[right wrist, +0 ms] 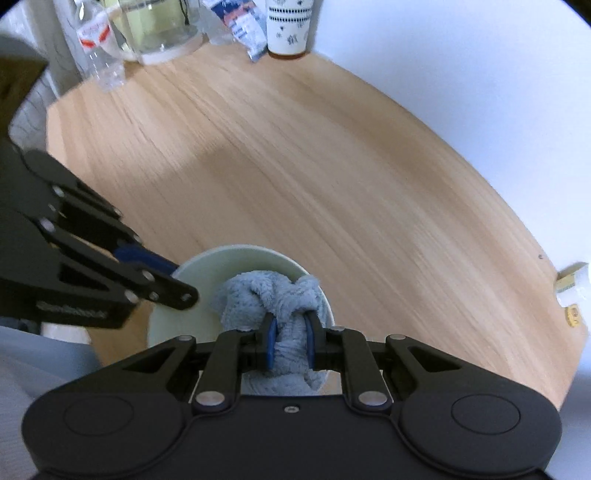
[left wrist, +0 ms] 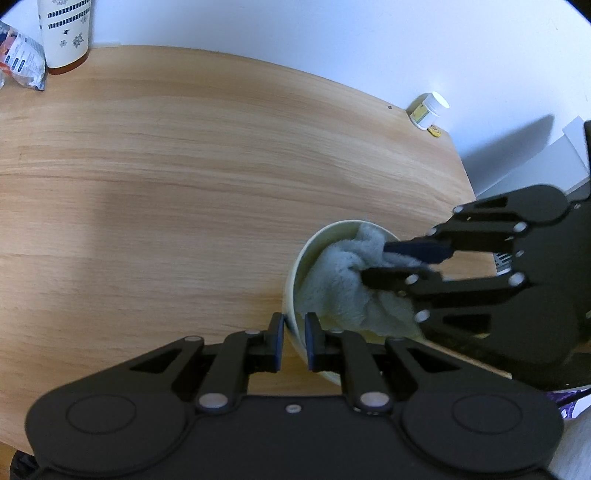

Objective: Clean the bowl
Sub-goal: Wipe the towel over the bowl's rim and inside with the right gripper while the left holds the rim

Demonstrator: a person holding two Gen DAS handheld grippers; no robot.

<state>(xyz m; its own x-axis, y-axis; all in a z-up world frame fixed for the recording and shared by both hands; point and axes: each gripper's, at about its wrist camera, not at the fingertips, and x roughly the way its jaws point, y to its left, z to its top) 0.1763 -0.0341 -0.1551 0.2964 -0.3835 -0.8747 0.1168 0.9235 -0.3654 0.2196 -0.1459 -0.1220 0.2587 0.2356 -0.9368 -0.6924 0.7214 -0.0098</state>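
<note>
A pale green bowl [left wrist: 295, 273] stands on the wooden table [left wrist: 166, 166] near its front right. My left gripper [left wrist: 294, 323] is shut on the bowl's rim, one finger outside and one inside. My right gripper [left wrist: 373, 260] is shut on a grey-blue cloth [left wrist: 340, 284] and presses it inside the bowl. In the right wrist view the cloth [right wrist: 273, 291] is bunched between the right gripper [right wrist: 290, 323] fingers inside the bowl [right wrist: 207, 266], and the left gripper [right wrist: 181, 284] clamps the bowl's left rim.
A white patterned cup [left wrist: 66, 33] and a foil packet [left wrist: 22, 59] stand at the table's far left. A small white bottle [left wrist: 428, 110] lies at the far right edge. A glass jar [right wrist: 155, 29] and plastic bottle [right wrist: 96, 48] stand at the far corner.
</note>
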